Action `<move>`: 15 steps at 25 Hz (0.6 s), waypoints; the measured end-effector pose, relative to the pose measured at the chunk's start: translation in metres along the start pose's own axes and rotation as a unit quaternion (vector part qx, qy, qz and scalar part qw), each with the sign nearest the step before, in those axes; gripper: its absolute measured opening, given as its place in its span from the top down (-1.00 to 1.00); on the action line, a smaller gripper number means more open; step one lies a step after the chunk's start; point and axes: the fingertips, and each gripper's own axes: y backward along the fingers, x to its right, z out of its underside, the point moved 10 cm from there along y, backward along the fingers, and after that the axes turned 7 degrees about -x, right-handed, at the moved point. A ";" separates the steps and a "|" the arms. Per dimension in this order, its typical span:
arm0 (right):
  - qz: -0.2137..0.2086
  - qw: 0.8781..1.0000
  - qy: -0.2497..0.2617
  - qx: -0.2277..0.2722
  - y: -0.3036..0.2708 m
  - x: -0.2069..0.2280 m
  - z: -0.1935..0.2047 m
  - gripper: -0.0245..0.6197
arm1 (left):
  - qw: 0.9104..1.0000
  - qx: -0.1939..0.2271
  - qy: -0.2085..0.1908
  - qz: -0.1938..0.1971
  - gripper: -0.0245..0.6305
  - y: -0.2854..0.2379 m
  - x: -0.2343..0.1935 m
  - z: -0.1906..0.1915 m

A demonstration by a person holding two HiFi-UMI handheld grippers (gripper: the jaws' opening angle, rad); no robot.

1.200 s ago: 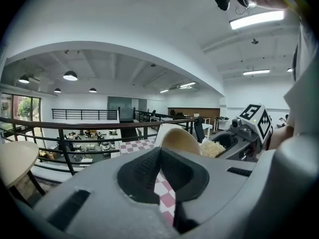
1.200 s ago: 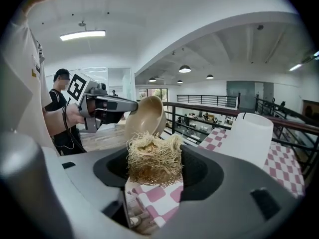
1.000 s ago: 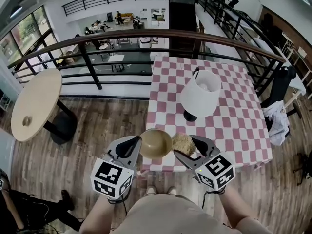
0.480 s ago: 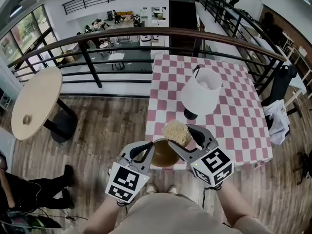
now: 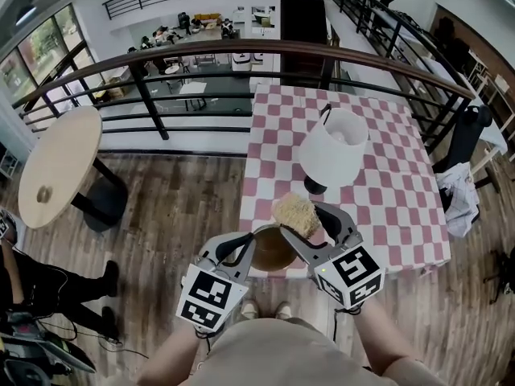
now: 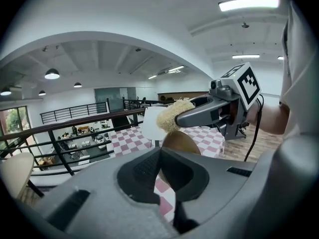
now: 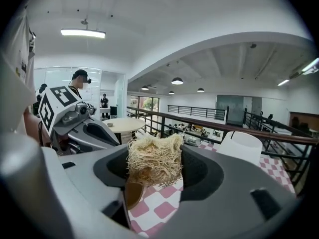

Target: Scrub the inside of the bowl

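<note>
Head view: looking steeply down on a pink-and-white checked tabletop (image 5: 386, 199) filling the middle and right of the frame, and carrying a white lampshade (image 5: 334, 158) just above both claws. Taking in a dark railing (image 5: 201, 55) curving across the upper frame, a round pale table (image 5: 60, 167) at the left, and a wooden floor (image 5: 177, 207) between them.

Clamping the rim of the brown bowl (image 5: 272, 250) in the left claw (image 5: 241, 249), jaws closed on it. Holding it tilted in the air at lower centre, over the near edge of the tabletop. Gripping a straw-coloured, fibrous scrubber (image 5: 291, 209) in the right claw (image 5: 299, 219), jaws pressed into its sides, at the bowl's upper rim.

Looking smooth, glossy and dark brown. Appearing in the left gripper view as a rounded brown shape just under the scrubber.

Leaving unclear whether scrubber and bowl are touching, and which face of the bowl is turned up. Showing only a brown sliver of the bowl in the right gripper view, below and left of the scrubber. Cutting off a person (image 5: 32, 288) at the lower left edge.
</note>
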 end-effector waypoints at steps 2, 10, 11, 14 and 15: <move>0.010 1.000 -0.003 -0.006 0.001 0.005 0.006 0.10 | 1.000 -0.003 0.024 0.002 0.88 -0.005 -0.004 0.005; 0.042 0.998 -0.012 -0.044 -0.001 0.018 0.037 0.11 | 0.996 -0.017 0.086 0.011 0.88 -0.026 -0.024 0.019; 0.042 0.998 -0.015 -0.048 -0.002 0.019 0.041 0.11 | 0.996 -0.020 0.090 0.011 0.87 -0.030 -0.026 0.021; 0.041 0.997 -0.027 -0.062 -0.006 0.022 0.052 0.10 | 0.994 -0.025 0.104 0.025 0.87 -0.043 -0.030 0.028; 0.041 0.996 -0.030 -0.067 -0.008 0.023 0.056 0.10 | 0.994 -0.025 0.104 0.031 0.87 -0.048 -0.031 0.030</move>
